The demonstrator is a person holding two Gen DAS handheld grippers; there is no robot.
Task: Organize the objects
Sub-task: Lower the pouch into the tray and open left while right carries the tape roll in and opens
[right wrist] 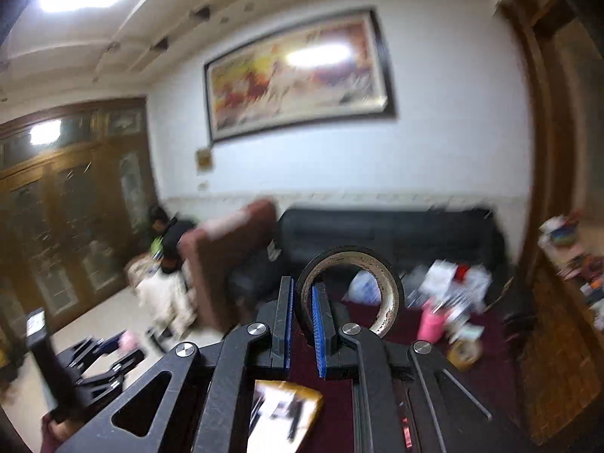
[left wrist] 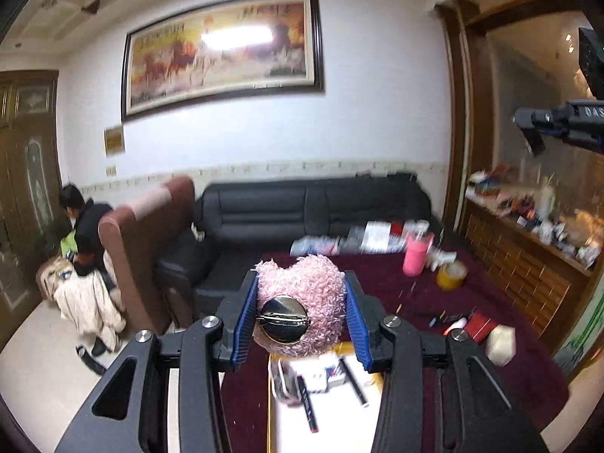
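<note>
Step in hand, as judged: both items are lifted clear of the table and in carriage; neither is placed yet.

Left gripper (left wrist: 300, 307): jaws part-way closed and clamped on a pink fluffy heart-shaped clip (left wrist: 302, 302), its round metal fastener facing the camera. The clip sits between the blue pads, held on both flanks.

Right gripper (right wrist: 302, 324): jaws nearly together, pinching the wall of a dark tape roll (right wrist: 349, 290); one pad lies inside the ring, one outside. The roll stands on edge above the fingertips, leaning toward 1 o'clock.

Next move, as judged: each item needs a destination. A shallow yellow-edged tray (left wrist: 271, 396) lies directly below the left gripper at 6 o'clock, already carrying pens and small packets; lowering and a controlled release there appears the likely requirement.

Surface: table under a maroon cloth (left wrist: 396, 294). At 2 o'clock, a pink cup (left wrist: 415, 256) and a yellow tape roll (left wrist: 451, 273); at 3 o'clock, a red box and small oddments.

Room: black sofa (left wrist: 321, 207) beyond the table, large framed horse painting (left wrist: 222, 51) at 12 o'clock, a seated person (left wrist: 87, 226) at 9 o'clock. The right-wrist view is motion-blurred.
</note>
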